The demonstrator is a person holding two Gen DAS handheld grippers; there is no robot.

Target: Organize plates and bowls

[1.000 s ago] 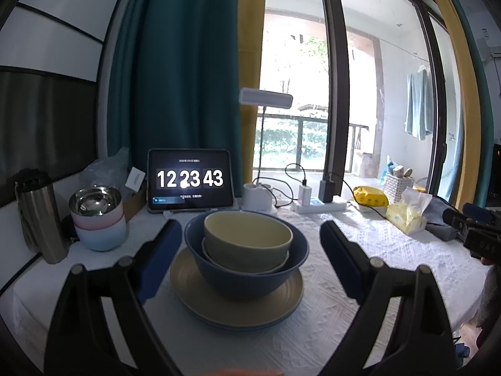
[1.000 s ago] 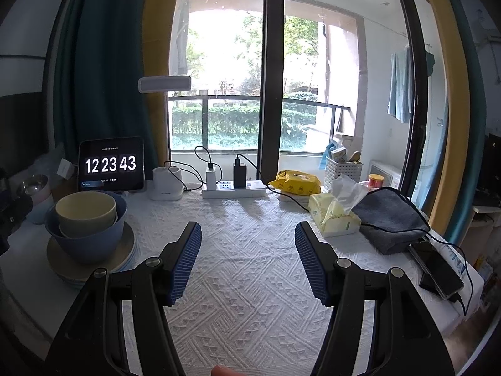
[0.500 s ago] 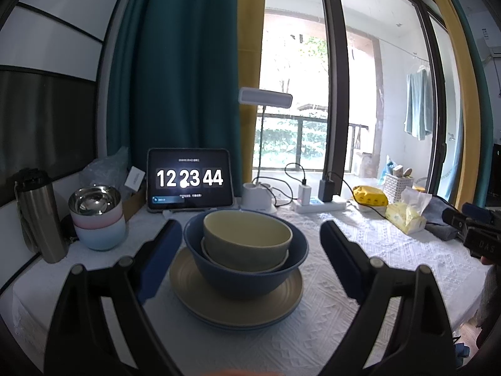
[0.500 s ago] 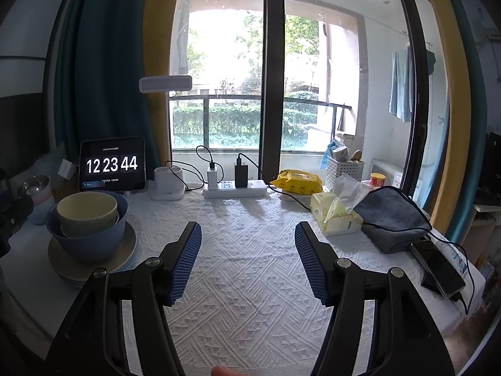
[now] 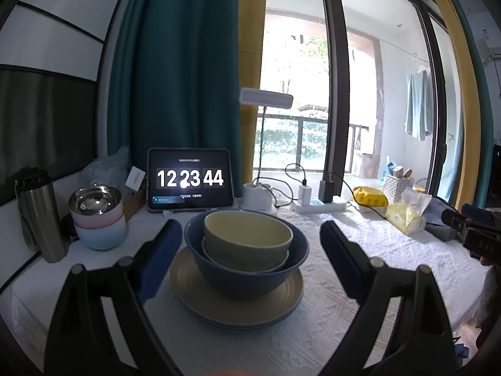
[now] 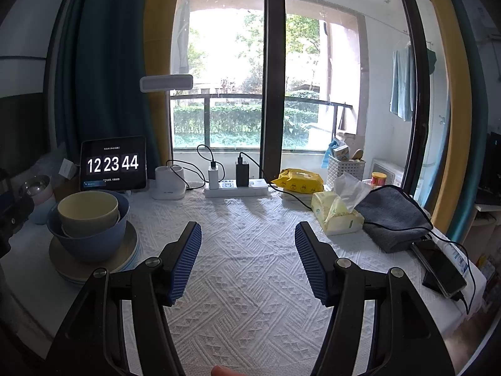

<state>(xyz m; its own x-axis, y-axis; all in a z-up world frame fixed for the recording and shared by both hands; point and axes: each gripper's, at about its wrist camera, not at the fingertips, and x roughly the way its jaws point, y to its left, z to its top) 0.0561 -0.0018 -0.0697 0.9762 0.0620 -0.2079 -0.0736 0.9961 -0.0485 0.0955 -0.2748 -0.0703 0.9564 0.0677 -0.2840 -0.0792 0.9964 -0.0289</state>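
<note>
A yellow-green bowl (image 5: 247,236) sits nested in a cream bowl (image 5: 281,261), inside a wide blue bowl (image 5: 250,277). The bowls stand on a beige plate (image 5: 238,308) with a blue plate (image 5: 250,326) under it. My left gripper (image 5: 249,230) is open, its blue pads on either side of the blue bowl and clear of it. The same stack shows at the left in the right wrist view: bowl (image 6: 87,210), blue bowl (image 6: 90,241), plate (image 6: 72,268). My right gripper (image 6: 247,227) is open over the bare white tablecloth (image 6: 250,282), well right of the stack.
Left of the stack stand steel-lined pink and pale-blue bowls (image 5: 97,213) and a steel flask (image 5: 39,213). Behind are a tablet clock (image 5: 190,179), a lamp base (image 5: 258,195) and a power strip (image 6: 236,189). Tissues (image 6: 336,214), a grey cloth (image 6: 391,216) and a phone (image 6: 440,268) lie right.
Only the tablet's clock has ticked on by a second. Both grippers and the stack stand as before.
</note>
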